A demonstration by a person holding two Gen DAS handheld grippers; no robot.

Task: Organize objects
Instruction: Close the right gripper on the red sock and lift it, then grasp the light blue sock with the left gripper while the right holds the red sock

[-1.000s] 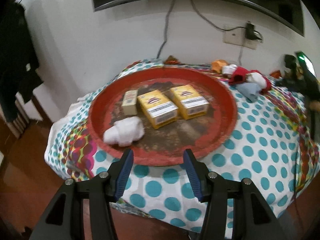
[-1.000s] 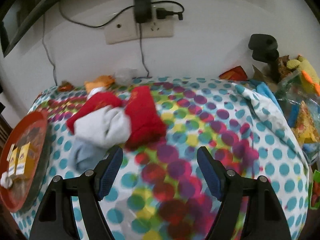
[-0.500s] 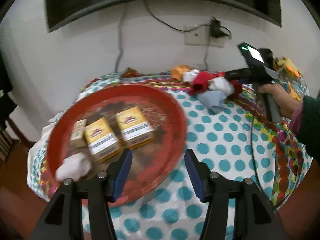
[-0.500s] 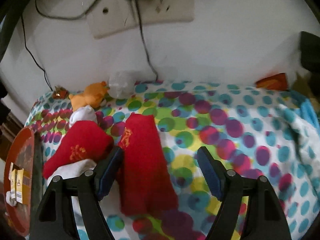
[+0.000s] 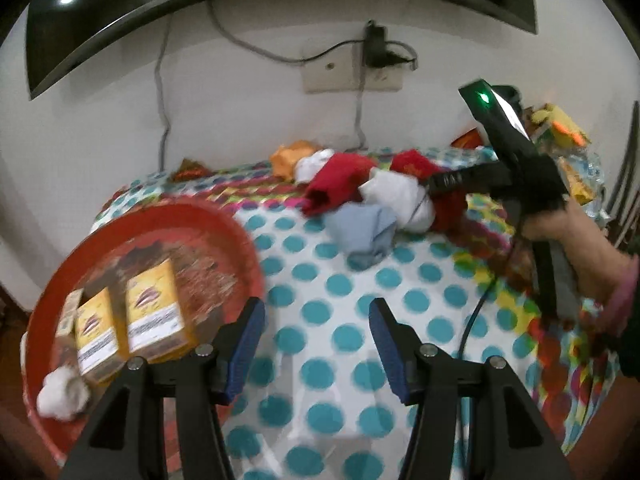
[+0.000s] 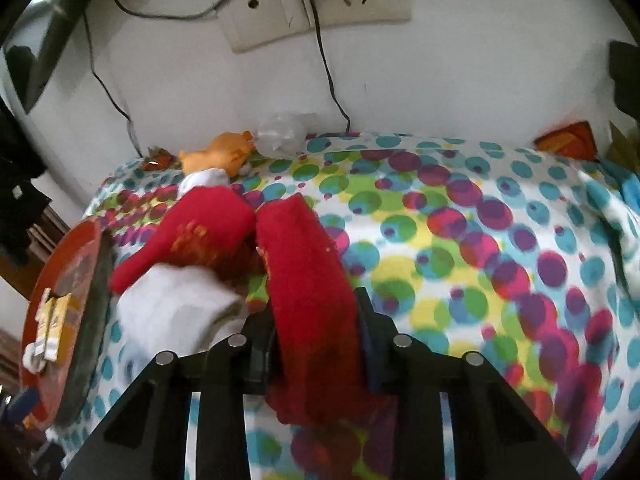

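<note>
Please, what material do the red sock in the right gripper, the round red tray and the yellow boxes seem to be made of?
Red sock, clamped in the right hand-held gripper: soft knitted fabric, matte; it bends and bunches between the fingers.
Round red tray: probably painted metal or plastic; the red rim looks smooth, while the centre is worn to brown.
Yellow boxes: likely printed cardboard, with sharp edges and flat printed faces.

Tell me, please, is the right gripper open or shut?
Shut on the red sock: the right gripper has both fingers pressed against the sock's sides.

The right tool's (image 6: 316, 344) pads are hidden behind the red sock (image 6: 308, 280). The red tray (image 5: 168, 236) is motion-blurred, and its box labels are unreadable
</note>
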